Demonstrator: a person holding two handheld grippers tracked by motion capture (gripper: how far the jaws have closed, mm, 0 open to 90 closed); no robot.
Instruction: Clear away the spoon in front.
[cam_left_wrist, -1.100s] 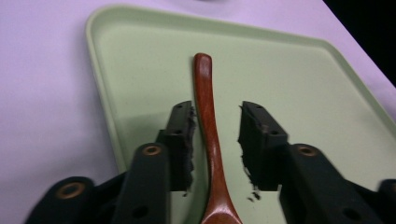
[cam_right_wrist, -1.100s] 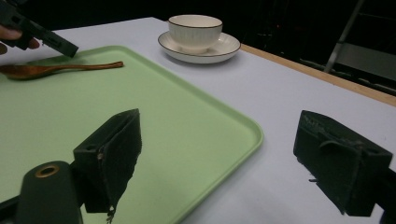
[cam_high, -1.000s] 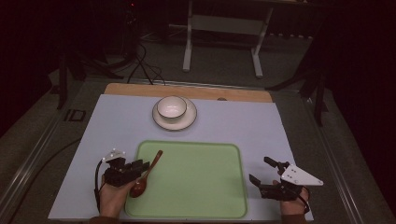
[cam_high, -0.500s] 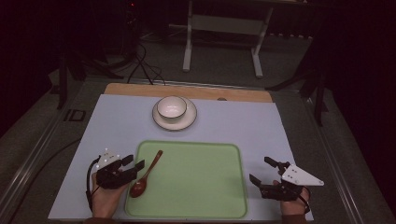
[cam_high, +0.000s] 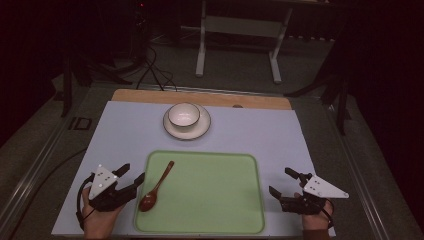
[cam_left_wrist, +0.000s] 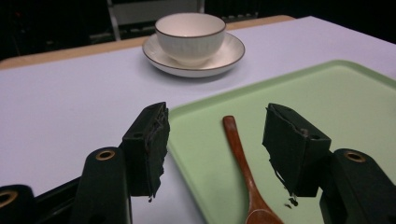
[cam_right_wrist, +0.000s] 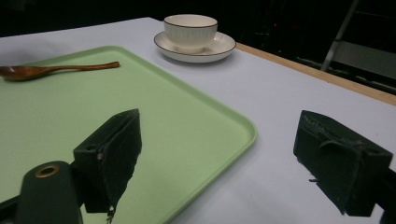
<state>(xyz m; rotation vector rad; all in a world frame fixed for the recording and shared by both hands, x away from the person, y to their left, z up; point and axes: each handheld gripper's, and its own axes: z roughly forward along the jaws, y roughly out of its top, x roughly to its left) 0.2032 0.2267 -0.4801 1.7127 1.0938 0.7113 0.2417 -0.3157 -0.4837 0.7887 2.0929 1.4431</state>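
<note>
A brown wooden spoon (cam_high: 159, 182) lies on the left part of the green tray (cam_high: 210, 200), its bowl toward me. My left gripper (cam_high: 132, 174) hovers just off the tray's left edge, pointing at the spoon. Its jaws have just been opening and press on nothing. In the left gripper view the spoon (cam_left_wrist: 238, 149) lies on the tray (cam_left_wrist: 327, 88) below and between the parted jaws of that gripper (cam_left_wrist: 217, 112). My right gripper (cam_high: 281, 181) rests open by the tray's right edge. In its own view, the right gripper (cam_right_wrist: 219, 119) has nothing between its jaws.
A white bowl (cam_high: 183, 115) stands on a white saucer (cam_high: 200, 127) beyond the tray, on the pale table cover (cam_high: 260, 135). A wooden strip (cam_high: 150, 96) borders the far table edge. Cables and a metal stand are on the dark floor behind.
My left gripper has let go of the spoon and drawn back to the left off the tray, rising a little with its jaws wider apart. The spoon stays on the tray. The right gripper has kept still.
</note>
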